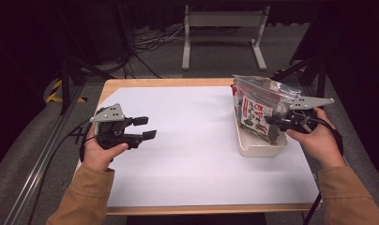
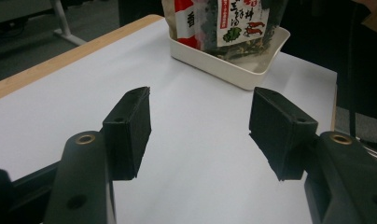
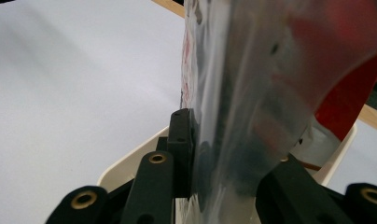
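The see-through snack bag (image 1: 259,108) stands in the white tray (image 1: 262,149) at the right side of the table (image 1: 178,140), pinched by the right gripper (image 1: 275,123), while the left gripper (image 1: 145,128) waits far off with jaws wide and empty

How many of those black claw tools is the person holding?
2. The left gripper hovers open over the white sheet; the right gripper is shut on the bag in the tray.
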{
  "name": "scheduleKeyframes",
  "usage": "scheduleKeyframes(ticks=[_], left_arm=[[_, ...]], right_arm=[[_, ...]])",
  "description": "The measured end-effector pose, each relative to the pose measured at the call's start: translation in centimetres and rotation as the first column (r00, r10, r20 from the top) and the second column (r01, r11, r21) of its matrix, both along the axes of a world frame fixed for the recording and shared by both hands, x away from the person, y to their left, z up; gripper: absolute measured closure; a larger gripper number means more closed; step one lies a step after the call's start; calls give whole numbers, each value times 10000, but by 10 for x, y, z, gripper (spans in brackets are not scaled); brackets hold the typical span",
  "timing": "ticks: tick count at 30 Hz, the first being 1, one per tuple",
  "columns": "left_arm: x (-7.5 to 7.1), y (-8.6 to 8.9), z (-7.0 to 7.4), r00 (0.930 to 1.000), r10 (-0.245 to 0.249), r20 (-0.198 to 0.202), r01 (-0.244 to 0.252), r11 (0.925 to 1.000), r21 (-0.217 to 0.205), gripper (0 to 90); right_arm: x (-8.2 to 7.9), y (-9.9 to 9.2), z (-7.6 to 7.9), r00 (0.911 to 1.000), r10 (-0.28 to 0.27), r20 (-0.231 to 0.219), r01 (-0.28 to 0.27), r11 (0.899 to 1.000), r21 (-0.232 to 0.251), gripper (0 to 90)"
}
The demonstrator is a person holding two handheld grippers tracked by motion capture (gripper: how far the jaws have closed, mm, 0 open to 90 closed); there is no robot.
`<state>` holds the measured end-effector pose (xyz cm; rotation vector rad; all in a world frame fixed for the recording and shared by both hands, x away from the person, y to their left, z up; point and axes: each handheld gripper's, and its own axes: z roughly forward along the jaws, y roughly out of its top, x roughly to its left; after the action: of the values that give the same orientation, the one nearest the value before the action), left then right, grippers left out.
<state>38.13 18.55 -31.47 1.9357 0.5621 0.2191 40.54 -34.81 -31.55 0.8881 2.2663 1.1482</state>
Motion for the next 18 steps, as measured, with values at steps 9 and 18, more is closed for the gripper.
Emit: scheduleKeyframes(ticks=[9,18], left_arm=[[0,-2,-1,9999,-48,-117,49,10000,24,384],[-1,-2,-2,9998,-38,-183,39,10000,58,373]], right_arm=[[-3,-5,-16,9999,-168,7,167,9981,587,742],[-6,-10,-26,9998,-204,43,197,9924,1217,740]])
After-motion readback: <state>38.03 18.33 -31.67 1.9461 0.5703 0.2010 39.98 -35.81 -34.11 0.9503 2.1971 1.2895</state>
